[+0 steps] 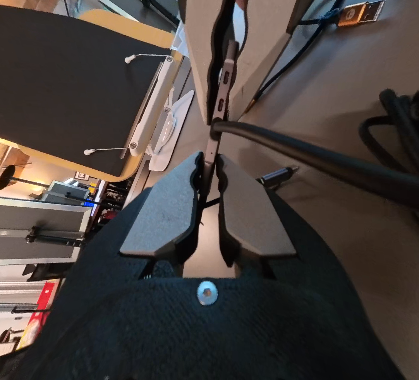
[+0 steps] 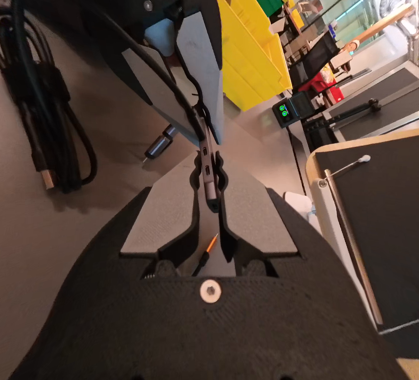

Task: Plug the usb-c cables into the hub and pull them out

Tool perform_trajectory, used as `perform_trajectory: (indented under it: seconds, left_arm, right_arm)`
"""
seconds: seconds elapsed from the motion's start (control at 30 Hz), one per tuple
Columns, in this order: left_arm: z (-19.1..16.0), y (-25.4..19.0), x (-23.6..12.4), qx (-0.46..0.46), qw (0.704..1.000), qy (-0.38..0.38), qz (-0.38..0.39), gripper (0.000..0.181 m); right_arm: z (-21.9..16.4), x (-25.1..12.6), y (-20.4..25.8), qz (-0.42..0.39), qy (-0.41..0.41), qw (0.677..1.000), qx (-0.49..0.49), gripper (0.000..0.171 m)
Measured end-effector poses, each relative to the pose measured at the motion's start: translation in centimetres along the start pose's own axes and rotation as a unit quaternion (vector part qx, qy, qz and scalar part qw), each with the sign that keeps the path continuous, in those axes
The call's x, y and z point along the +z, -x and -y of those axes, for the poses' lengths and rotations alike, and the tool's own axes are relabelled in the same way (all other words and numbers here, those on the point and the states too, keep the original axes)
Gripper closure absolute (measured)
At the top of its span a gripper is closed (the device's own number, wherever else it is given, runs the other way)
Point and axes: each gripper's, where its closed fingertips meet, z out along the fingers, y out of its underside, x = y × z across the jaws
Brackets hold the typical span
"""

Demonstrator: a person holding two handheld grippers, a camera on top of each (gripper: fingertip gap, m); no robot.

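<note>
A thin grey hub (image 1: 223,88) is held on edge above the grey table, clamped at both ends. My left gripper (image 1: 208,160) is shut on its near end; the right gripper reaches in from the top of the left wrist view. Two hub ports (image 1: 221,104) are empty. A thick black cable (image 1: 317,153) enters the hub between the grippers. In the right wrist view my right gripper (image 2: 207,165) is shut on the hub (image 2: 205,160), with the left gripper opposite it. A loose grey-shelled plug (image 2: 158,144) lies on the table, also in the left wrist view (image 1: 278,174).
A black cable coil (image 2: 45,97) with a gold plug (image 2: 47,178) lies on the table. An orange-tipped plug (image 2: 212,244) lies under my right gripper. Yellow bins (image 2: 249,40), a small black device with green lights (image 2: 285,113) and a wood-edged black board (image 2: 374,233) stand around. My left and right fingertips are right by each other.
</note>
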Motion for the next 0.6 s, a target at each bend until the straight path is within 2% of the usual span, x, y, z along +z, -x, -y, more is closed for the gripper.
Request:
perform_trajectory:
  seconds: [0.27,0.37,0.57,0.6]
  left_arm:
    - [-1.6,0.7,1.2,0.008,0.997,0.068,0.027,0.172]
    - [-2.5,1.2,1.4,0.043,0.992,0.108,0.055,0.174]
    - [-3.4,1.9,1.3,0.011,0.990,0.125,0.061,0.175]
    - [-3.6,2.1,1.3,0.005,0.990,0.128,0.064,0.175]
  right_arm:
    - [-2.1,0.6,-1.5,-0.043,0.076,0.993,0.074,0.154]
    - [-0.9,-0.1,-1.9,-0.072,0.061,0.994,0.055,0.156]
    - [0.4,-1.2,-2.5,-0.094,0.023,0.991,0.093,0.160]
    - [0.7,-1.4,-2.5,-0.093,0.012,0.991,0.101,0.165]
